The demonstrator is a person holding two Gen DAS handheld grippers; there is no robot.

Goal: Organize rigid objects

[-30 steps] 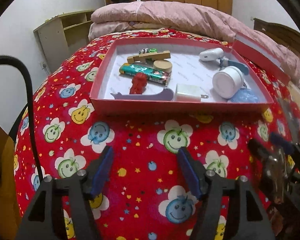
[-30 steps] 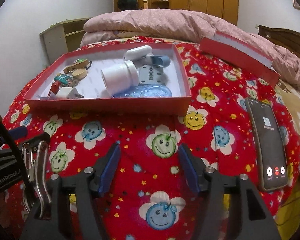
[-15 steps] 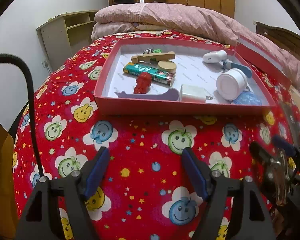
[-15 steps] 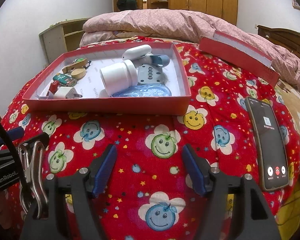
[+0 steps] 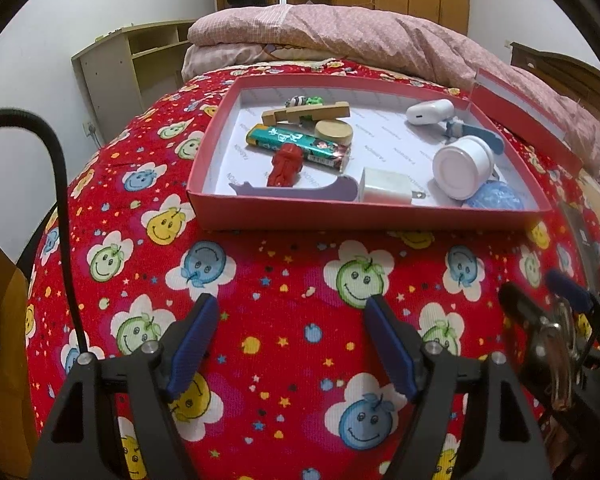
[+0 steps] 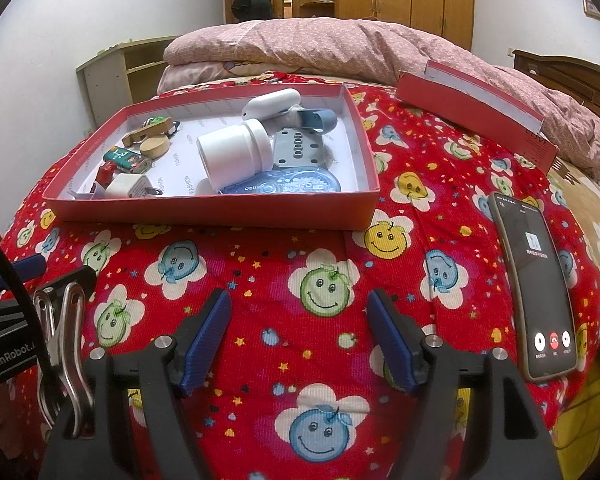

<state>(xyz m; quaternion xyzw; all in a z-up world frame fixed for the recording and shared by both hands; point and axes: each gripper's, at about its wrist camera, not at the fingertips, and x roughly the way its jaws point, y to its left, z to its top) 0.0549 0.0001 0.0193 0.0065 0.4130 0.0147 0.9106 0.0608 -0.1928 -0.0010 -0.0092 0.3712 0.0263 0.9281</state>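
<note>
Box (image 5: 364, 216) of small items looms slightly larger as we ease both empty, wide-open grippers (image 5: 290, 344) (image 6: 300, 334) closer across the bedspread (image 6: 300, 264).

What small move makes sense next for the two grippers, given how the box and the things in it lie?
Hard to call: every small item, such as the white jar and charger plug, already lies in the red box, fitting either unsorted or finished. Both the left gripper and the right gripper are open, empty, short of it. Probably just hold there.

Bed w/ red smiley cover (image 6: 324, 288) — carries red tray (image 6: 220, 210), lid (image 6: 472, 114), phone (image 6: 534, 280).
</note>
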